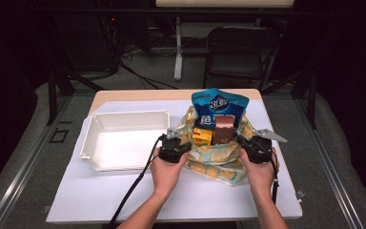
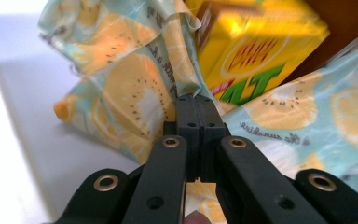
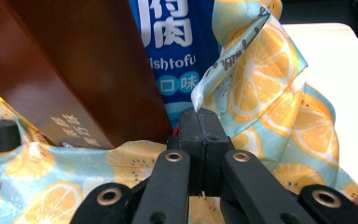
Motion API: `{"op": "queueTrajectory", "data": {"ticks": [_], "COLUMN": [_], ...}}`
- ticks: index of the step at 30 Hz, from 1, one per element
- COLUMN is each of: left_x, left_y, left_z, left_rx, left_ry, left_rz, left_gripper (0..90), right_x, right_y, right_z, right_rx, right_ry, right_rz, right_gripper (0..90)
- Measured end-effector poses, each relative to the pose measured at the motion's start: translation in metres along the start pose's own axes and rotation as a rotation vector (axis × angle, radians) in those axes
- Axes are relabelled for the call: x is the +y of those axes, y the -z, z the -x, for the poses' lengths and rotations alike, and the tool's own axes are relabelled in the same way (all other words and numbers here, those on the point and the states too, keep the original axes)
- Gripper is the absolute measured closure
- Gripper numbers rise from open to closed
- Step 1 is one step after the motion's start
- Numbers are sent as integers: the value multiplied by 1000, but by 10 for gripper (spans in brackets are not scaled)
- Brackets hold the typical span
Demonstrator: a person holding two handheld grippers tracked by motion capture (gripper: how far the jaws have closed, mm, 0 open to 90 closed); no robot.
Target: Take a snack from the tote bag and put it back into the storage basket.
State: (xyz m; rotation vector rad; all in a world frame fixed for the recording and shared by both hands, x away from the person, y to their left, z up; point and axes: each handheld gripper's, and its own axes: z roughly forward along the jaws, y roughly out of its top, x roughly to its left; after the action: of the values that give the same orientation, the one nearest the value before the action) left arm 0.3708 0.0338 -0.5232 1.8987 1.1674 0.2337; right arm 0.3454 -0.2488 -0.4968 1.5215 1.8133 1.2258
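Centre right of the high view: a soft cloth bag printed with orange citrus slices on pale blue (image 1: 219,160), standing open on the white table sheet (image 1: 90,191). Inside, a tall blue snack pouch (image 1: 220,107) at the back, a yellow carton (image 1: 202,136) at front left, a brown rectangular box (image 1: 224,130) just beside it. Left gripper (image 1: 187,139) at the bag's left rim, jaws pressed together and pinching a fold of the printed cloth (image 2: 179,56), with the yellow carton at upper right of the left gripper view. Right gripper (image 1: 241,139) at the bag's right rim, jaws likewise clamped on the cloth edge (image 3: 242,70). Left of the bag, apart from it, a white rectangular plastic tray (image 1: 95,125).
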Motion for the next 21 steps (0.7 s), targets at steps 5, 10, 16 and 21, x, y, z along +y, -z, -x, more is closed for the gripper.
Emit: {"op": "queueTrajectory", "data": {"ticks": [5,10,16,21], "left_x": [-12,-15,-18,-19], "left_y": [-16,-21,-23,-19], "left_z": [5,9,8,9], "left_rx": [21,37,37,32], "left_ry": [-14,-9,-9,-20], "left_rz": [-20,-15,-10,13], "left_gripper": [900,900,900,893], "right_x": [-1,-2,-5,-3], "right_y": [0,2,4,9], "right_z": [6,11,23,28], "right_rx": [-25,-71,-195,-159], "right_ry": [27,34,16,-15], "right_rz": [-28,-38,-55,17], "right_gripper": [900,900,900,857]}}
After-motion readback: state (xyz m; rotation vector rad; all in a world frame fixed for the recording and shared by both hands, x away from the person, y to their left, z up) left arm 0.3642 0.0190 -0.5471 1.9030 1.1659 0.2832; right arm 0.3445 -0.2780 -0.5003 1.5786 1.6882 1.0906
